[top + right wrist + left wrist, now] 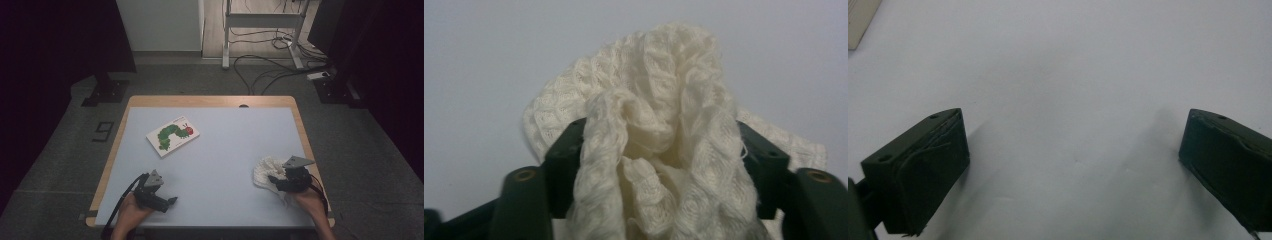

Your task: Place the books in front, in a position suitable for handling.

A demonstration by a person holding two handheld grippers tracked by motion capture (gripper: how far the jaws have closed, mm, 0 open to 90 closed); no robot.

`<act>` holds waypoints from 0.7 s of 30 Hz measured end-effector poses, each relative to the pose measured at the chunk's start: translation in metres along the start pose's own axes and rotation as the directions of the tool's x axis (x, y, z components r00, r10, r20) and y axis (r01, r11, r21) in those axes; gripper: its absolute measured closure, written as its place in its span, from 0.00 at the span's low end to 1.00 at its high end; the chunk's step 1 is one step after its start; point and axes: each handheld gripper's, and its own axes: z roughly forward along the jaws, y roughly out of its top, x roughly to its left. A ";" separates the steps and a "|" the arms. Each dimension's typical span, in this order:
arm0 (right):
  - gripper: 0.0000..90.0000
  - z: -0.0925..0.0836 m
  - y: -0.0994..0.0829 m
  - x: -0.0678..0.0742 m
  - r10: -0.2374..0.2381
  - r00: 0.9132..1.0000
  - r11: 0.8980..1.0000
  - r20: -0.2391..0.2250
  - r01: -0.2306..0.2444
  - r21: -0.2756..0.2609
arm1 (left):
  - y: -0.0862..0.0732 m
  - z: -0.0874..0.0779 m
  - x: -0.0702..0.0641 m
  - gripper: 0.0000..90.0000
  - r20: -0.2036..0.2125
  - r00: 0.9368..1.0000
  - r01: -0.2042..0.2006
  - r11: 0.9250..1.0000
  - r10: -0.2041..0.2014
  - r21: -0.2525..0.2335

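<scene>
Near right on the tabletop (pixel 215 150): one cream waffle-knit cloth (pixel 265 172), bunched, lying between the half-parted fingers (pixel 566 150) of the right gripper (pixel 280 179); whether the pads press it cannot be told. Near left: left gripper (pixel 170 201), fingers wide, empty. Far left: caterpillar picture book (pixel 172 136), untouched. Judged status: cloth set down; spreading or folding outstanding.

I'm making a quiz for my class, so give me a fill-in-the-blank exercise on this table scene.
1. The bunched cloth between the right hand-held gripper jaws is ____ in colour.
2. The book cover shows a green ____.
3. The left hand-held gripper jaws stand apart with ____ between them.

Missing words: white; caterpillar; nothing
</scene>
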 end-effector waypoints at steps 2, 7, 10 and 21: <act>0.25 -0.003 0.002 0.000 0.005 1.000 1.000 0.003 -0.005 -0.006 | 0.000 0.000 0.000 0.00 0.000 1.000 0.000 1.000 0.000 0.000; 0.14 -0.011 0.010 0.001 0.017 1.000 0.999 0.012 -0.016 -0.030 | 0.000 0.000 0.000 0.00 0.000 1.000 0.000 1.000 0.000 0.000; 0.00 -0.015 0.016 0.003 0.029 0.999 0.999 0.028 -0.028 -0.042 | 0.000 0.000 0.000 0.00 0.000 1.000 0.000 1.000 0.000 0.000; 0.00 -0.015 0.030 0.013 0.024 1.000 0.999 0.006 -0.024 -0.040 | 0.000 0.000 0.000 0.00 -0.001 1.000 -0.001 1.000 0.001 0.002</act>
